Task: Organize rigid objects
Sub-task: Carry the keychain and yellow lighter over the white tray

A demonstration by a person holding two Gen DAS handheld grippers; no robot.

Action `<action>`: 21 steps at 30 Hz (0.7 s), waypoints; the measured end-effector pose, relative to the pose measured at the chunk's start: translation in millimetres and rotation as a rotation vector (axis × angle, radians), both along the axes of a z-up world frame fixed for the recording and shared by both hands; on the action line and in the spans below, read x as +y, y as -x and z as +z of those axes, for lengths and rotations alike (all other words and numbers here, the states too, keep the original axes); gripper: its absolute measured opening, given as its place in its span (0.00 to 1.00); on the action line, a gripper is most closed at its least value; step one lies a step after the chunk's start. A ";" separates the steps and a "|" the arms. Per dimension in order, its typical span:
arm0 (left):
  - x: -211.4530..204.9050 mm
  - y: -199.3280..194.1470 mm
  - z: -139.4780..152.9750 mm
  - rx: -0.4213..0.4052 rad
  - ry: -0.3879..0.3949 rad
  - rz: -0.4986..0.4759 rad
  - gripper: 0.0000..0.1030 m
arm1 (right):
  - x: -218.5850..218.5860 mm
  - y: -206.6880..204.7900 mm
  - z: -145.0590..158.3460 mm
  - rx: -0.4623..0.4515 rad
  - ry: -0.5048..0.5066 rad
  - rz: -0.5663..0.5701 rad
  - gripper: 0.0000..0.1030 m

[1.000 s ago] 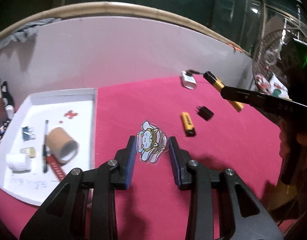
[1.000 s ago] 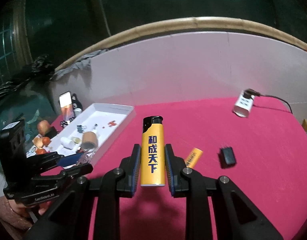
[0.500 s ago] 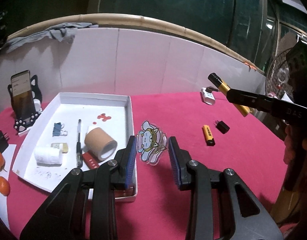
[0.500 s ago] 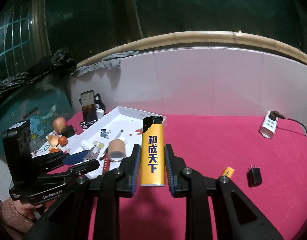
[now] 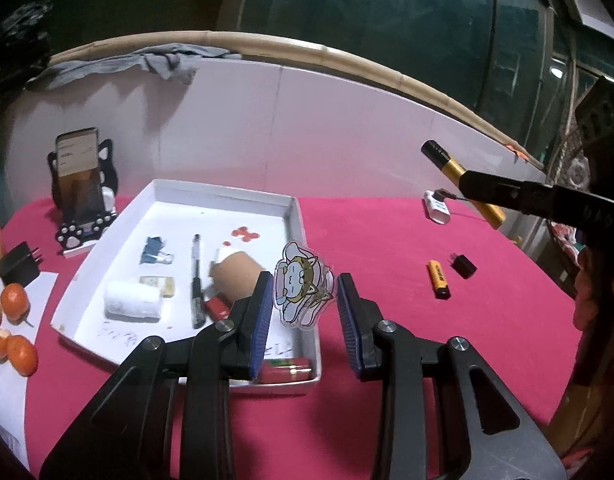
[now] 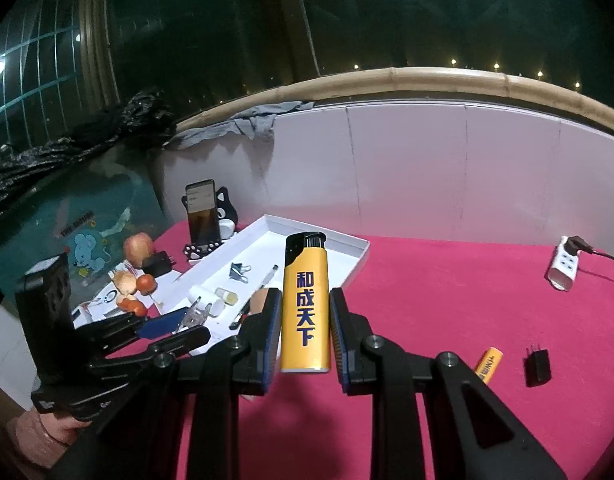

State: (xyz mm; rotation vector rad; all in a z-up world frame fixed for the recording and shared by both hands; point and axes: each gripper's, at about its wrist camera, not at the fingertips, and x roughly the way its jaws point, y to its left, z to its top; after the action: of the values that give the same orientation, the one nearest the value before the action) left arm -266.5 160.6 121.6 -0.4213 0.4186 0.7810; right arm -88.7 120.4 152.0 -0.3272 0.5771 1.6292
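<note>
Yellow lighter (image 6: 305,306) printed 和成天下 clamped in right tool (image 6: 305,330), left tool (image 5: 305,312) pinching cartoon charm (image 5: 301,289)

Tray (image 5: 295,216) left half crowded; red cloth (image 5: 387,248) right open.

Glossy yellow plastic lighter (image 6: 305,304); clear glossy acrylic charm (image 5: 303,290); matt pink cloth tabletop (image 5: 407,240); white tray (image 5: 293,210).
</note>
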 end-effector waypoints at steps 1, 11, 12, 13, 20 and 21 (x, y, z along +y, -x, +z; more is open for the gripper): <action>1.0 2.6 -0.6 0.000 0.001 0.007 0.30 | 1.9 1.9 0.5 0.000 -0.001 0.001 0.22; 25.9 34.2 3.0 0.009 -0.024 0.109 0.30 | 28.3 21.3 8.5 0.004 -0.001 0.044 0.22; 28.9 36.2 4.0 0.013 -0.028 0.116 0.30 | 32.0 23.8 9.4 0.004 -0.001 0.049 0.22; 32.4 38.3 5.2 0.020 -0.032 0.125 0.30 | 34.3 24.6 9.8 0.004 -0.001 0.053 0.22; 53.2 44.5 11.4 0.063 -0.058 0.164 0.30 | 50.9 34.6 9.8 0.023 0.009 0.083 0.22; 55.1 44.2 12.0 0.068 -0.060 0.166 0.30 | 53.6 35.9 9.5 0.028 0.011 0.088 0.22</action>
State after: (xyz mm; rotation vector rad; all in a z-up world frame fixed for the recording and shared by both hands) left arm -310.7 215.7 133.6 -0.3772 0.4260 0.9684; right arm -124.6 173.9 161.5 -0.3429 0.6004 1.7180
